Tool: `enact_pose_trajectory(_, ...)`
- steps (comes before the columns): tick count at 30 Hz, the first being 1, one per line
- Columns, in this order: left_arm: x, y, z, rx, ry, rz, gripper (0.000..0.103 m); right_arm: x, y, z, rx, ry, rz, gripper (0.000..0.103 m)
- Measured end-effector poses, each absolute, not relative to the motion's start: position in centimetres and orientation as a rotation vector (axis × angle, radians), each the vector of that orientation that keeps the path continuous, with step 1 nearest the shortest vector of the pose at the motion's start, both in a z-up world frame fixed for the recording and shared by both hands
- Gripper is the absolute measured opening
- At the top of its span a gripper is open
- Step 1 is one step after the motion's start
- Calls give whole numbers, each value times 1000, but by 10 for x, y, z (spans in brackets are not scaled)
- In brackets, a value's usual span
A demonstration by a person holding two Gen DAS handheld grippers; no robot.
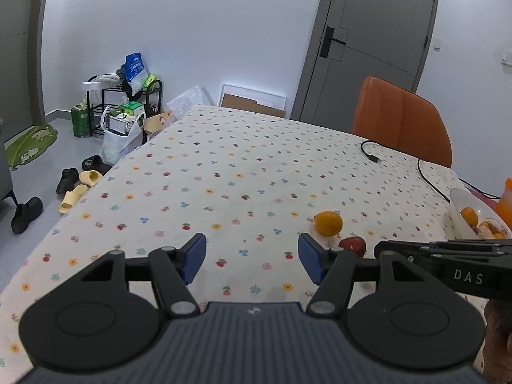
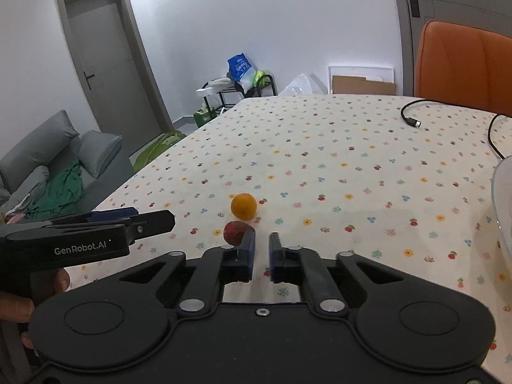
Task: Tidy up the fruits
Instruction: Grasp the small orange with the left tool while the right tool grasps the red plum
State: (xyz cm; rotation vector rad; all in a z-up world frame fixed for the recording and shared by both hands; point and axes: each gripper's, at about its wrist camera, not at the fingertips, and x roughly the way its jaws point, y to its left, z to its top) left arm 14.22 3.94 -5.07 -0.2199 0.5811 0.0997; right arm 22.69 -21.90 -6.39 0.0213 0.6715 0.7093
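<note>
An orange point(image 1: 328, 223) point(image 2: 244, 205) and a dark red fruit point(image 1: 352, 245) point(image 2: 235, 232) lie close together on the flowered tablecloth. My left gripper point(image 1: 252, 257) is open wide and empty over the cloth, left of both fruits. My right gripper point(image 2: 261, 252) hovers just right of the red fruit, its jaws nearly shut with a narrow gap and nothing between them; its left finger point(image 2: 248, 249) partly hides that fruit. A white bowl point(image 1: 460, 220) point(image 2: 499, 192) at the right edge holds several fruit pieces. Each gripper shows side-on in the other's view point(image 1: 382, 249) point(image 2: 156, 220).
A black cable point(image 1: 371, 153) point(image 2: 412, 118) trails across the far right of the table. An orange chair point(image 1: 403, 118) point(image 2: 464, 64) stands behind it, and an orange cup point(image 1: 506, 198) sits past the bowl. Shoes, bags and a rack crowd the floor at left.
</note>
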Motion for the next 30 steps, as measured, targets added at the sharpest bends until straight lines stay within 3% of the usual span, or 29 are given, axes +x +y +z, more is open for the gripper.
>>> enact_pose_trajectory(1,143,39,-51,-218,582,100,63,226,-219,-63,20,663,710,19)
enact_pose_trajectory(3,142,39,-50,-216,580,105,63,225,-217,-61,12,650,721,39)
enact_pose_trajectory(5,141,40,-51,-217,580,114,62,223,-214,-59,6,637,729,45)
enact_pose_trajectory(13,137,50,-51,-224,581,138,62,232,-195,-68,-5,669,756,44)
enact_pose_trajectory(15,138,51,-51,-225,583,140,62,233,-194,-72,0,682,765,22)
enact_pose_trajectory(30,159,17,-48,-161,584,89,62,240,-244,-58,74,608,692,22)
